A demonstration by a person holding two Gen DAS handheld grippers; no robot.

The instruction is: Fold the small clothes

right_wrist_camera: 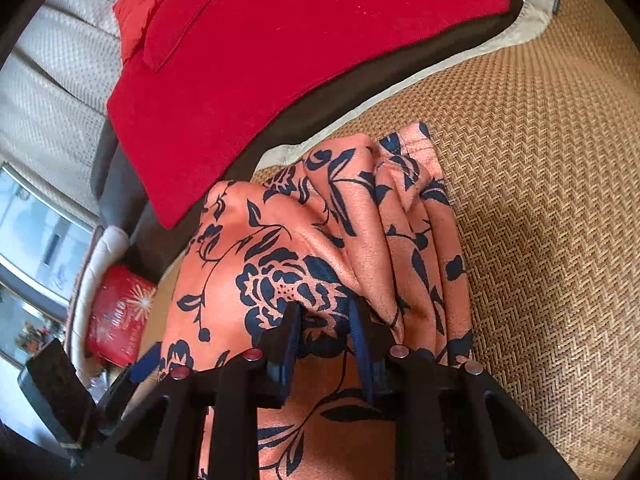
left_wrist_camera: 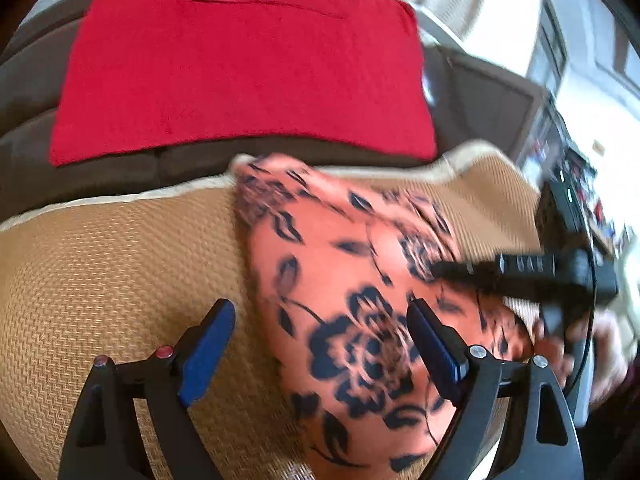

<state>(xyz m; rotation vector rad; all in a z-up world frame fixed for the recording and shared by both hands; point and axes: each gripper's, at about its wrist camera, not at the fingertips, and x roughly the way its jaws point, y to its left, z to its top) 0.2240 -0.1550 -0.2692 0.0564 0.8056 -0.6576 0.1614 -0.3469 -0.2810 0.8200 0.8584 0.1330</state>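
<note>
Pinching a bunched fold of the orange floral garment point(right_wrist_camera: 320, 240) on the woven mat point(right_wrist_camera: 540, 200) near its piped back edge, the right gripper point(right_wrist_camera: 326, 312) risks dragging the pleats askew, since the left gripper point(left_wrist_camera: 320, 320) hovers spread, holding nothing.

Left tool point(left_wrist_camera: 320, 336) spread wide, right tool point(right_wrist_camera: 326, 322) narrowly parted, both angled downward

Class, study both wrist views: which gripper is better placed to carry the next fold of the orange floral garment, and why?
Right. The right gripper is narrowed on a bunch of the orange floral garment, so it can probably pull the fold across the woven mat. The left gripper stands wide open above the cloth, gripping nothing.
</note>
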